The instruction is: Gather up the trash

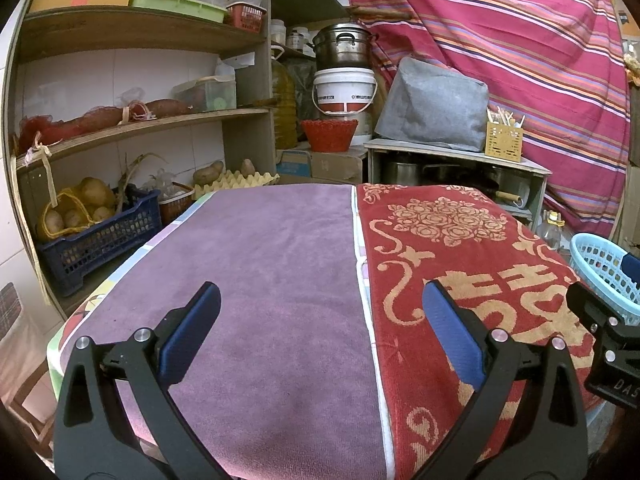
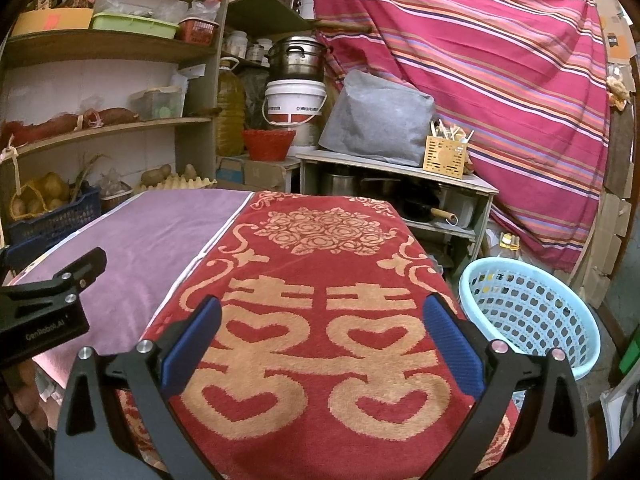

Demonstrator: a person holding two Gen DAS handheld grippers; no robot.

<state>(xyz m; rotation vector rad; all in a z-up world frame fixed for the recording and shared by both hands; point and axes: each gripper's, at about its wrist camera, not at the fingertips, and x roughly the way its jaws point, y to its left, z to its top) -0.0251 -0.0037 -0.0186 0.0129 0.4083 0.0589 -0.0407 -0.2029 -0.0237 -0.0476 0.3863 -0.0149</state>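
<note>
Basket (image 2: pixel 532 312): light blue plastic, perforated wall, round rim. Stands on the floor just beside the right edge of the counter (image 2: pixel 188 224), lower than its top. Small items show through the holes near its bottom; what they are cannot be told. In the left wrist view the same basket (image 1: pixel 600 268) sits at the far right, partly behind the other tool.

Right tool (image 2: pixel 320 344): jaws wide, nothing between them. Blue pads (image 2: pixel 188 352) on black arms. Hangs above the near end of the red towel (image 2: pixel 320 280).

Left tool (image 1: pixel 320 340): jaws wide, holding nothing. Blue pads (image 1: pixel 188 340). Hangs above the purple towel (image 1: pixel 260 280), close to the seam where it meets the red one.

Red towel: gold pattern of roses, hearts and a double character; covers the right half of the counter.

Purple towel: plain, covers the left half, side by side with the red towel.

Wooden shelves (image 1: pixel 132 124): left of the counter, holding sweet potatoes, a dark blue crate (image 1: pixel 96 236) with potatoes, an egg tray (image 1: pixel 236 182) and a green tray (image 1: pixel 176 6).

Low cabinet (image 2: pixel 396 168): behind the counter, bearing a grey cover (image 2: pixel 376 120) and a yellow utensil holder (image 2: pixel 444 156).

White bucket (image 1: pixel 344 92): a metal pot (image 1: pixel 342 46) stacked on top, a red basket (image 1: pixel 328 134) in front.

Striped pink cloth (image 2: pixel 480 72): hangs across the back right.
</note>
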